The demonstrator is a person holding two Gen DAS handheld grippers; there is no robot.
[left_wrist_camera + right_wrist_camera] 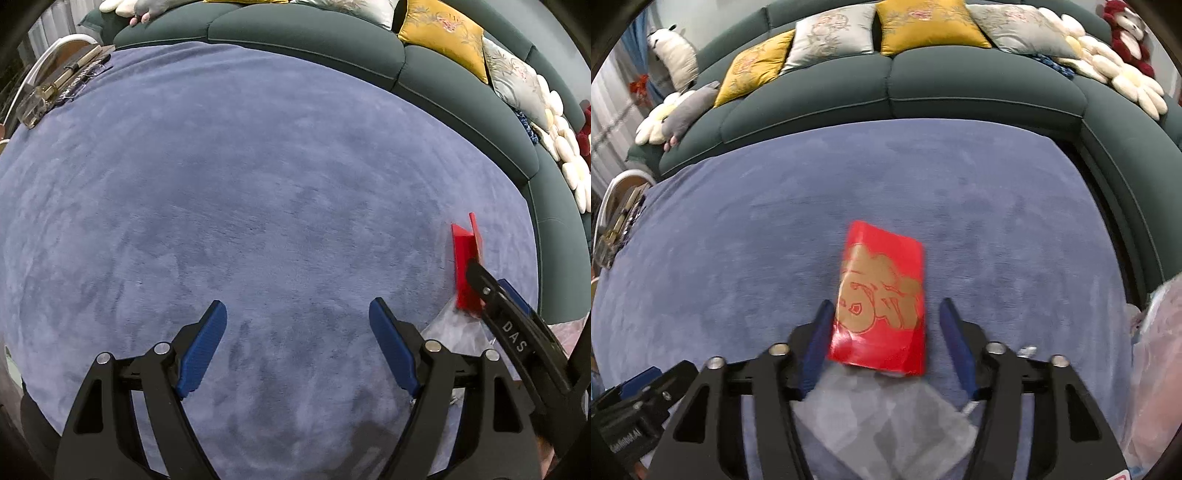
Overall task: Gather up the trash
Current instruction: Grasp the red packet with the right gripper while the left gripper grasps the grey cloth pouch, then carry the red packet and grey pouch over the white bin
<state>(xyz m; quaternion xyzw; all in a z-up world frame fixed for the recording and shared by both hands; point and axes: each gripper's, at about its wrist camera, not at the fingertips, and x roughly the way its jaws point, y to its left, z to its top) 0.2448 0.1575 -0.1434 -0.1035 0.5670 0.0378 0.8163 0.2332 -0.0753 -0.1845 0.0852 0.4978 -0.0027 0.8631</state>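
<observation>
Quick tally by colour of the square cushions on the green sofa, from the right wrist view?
Mustard-yellow embroidered square cushions: 2
Pale grey embroidered square cushions: 2
Total: 4

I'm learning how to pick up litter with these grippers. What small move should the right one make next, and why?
Probably close the right gripper on the red packet. The packet sits between its fingers, with a gap showing on one side, so it looks ungripped. The left gripper hangs open over bare blue carpet.
</observation>
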